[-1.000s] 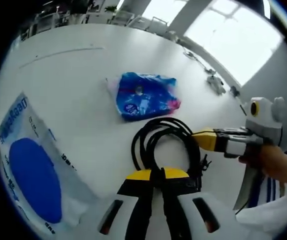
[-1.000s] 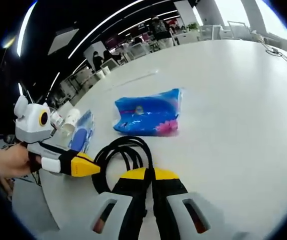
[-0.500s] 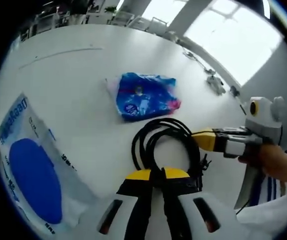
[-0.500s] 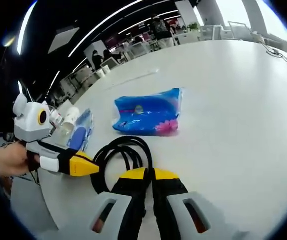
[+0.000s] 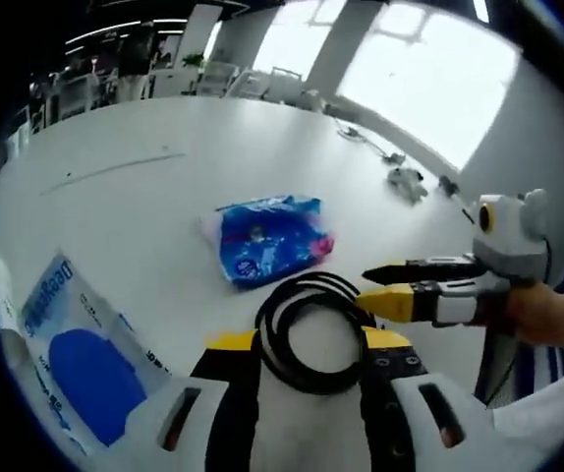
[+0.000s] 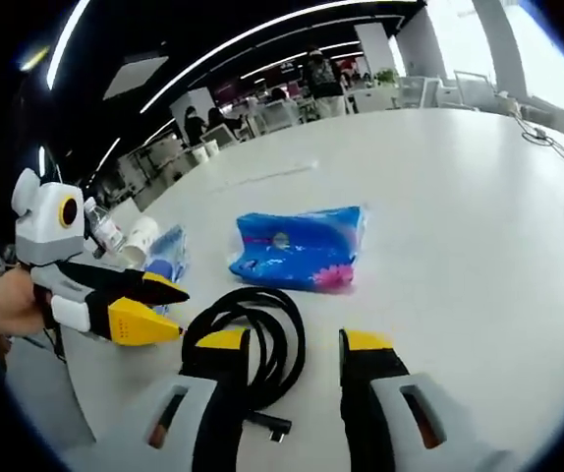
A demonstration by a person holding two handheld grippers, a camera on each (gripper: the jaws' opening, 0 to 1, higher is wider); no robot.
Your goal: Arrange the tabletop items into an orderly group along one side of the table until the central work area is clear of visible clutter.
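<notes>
Big white desk (image 5: pixel 115 197) in an open office with bright windows; a coiled black cable (image 5: pixel 311 329) sits on it, with a blue packet (image 5: pixel 267 239) just past it and a blue-and-clear bag (image 5: pixel 76 339) near the edge. Left tongs (image 5: pixel 310 342) and right tongs (image 6: pixel 287 342) are both spread wide, holding nothing, the coil lying between the left one's jaws.

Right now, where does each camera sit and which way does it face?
Left gripper view: rides the left tongs, open, looking across the white table at the black cable coil; a hand holds the right tongs.
Right gripper view: rides the right tongs, open, facing the coil; a hand holds the left tongs.
Shared: coil, blue packet.
</notes>
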